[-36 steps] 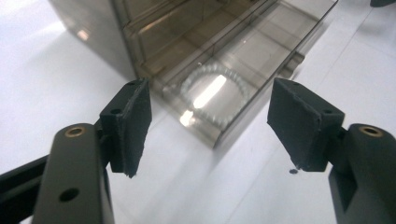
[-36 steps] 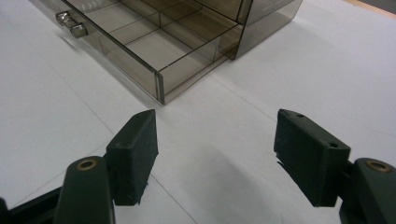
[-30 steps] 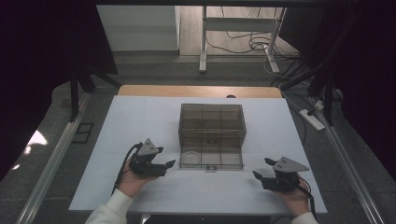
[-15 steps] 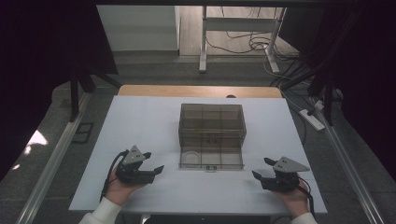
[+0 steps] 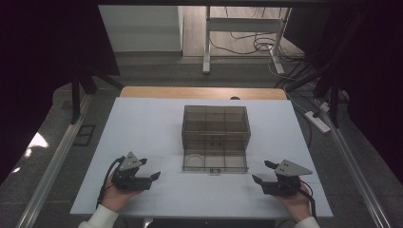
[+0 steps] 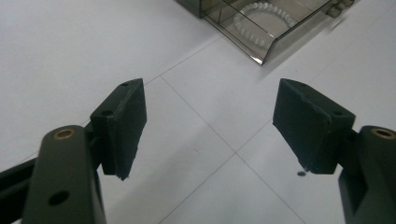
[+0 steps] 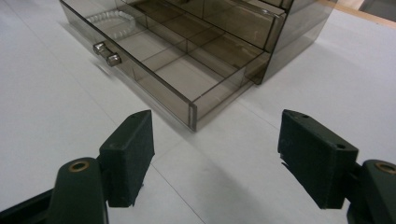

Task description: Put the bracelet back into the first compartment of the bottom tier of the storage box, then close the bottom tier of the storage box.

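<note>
My left gripper [image 5: 154, 176] and right gripper [image 5: 260, 178] rest on the white table [image 5: 142, 123], jaws spread wide, holding nothing. The smoky transparent plastic drawer box [image 5: 216, 124] sits between them at twelve o'clock, its bottom drawer [image 5: 215, 161] pulled out, a white beaded ring [image 6: 264, 17] inside.

No readable text, label or number anywhere.

Bare table [image 5: 157, 128] flanks both sides; the open drawer [image 5: 215, 161] of the organizer [image 5: 216, 124] blocks the centre.
</note>
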`<move>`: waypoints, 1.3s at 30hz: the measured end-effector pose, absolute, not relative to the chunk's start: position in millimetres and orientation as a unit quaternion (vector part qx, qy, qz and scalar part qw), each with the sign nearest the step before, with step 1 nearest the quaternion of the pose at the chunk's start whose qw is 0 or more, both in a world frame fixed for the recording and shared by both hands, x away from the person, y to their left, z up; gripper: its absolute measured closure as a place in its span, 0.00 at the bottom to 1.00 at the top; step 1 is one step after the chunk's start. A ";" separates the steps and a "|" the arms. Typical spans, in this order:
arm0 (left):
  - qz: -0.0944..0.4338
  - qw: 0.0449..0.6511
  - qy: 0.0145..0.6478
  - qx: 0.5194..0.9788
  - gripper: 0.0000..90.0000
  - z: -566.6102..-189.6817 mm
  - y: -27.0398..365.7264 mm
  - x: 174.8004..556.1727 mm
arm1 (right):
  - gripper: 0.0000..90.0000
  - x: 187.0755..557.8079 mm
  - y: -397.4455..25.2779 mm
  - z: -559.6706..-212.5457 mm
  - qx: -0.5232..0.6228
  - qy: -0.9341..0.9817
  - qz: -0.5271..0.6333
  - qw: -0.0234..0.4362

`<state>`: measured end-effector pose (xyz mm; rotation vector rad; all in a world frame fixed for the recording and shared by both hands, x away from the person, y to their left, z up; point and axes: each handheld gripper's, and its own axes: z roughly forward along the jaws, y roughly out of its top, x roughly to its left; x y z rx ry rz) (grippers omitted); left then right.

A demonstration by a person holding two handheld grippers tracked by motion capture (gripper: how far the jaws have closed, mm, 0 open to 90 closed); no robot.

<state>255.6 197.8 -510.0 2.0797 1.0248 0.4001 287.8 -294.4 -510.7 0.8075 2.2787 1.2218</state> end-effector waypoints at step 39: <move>0.145 0.383 0.397 0.821 0.29 -514.0 190.9 258.8 | 0.31 285.7 -232.8 -512.5 0.244 0.838 0.456 0.174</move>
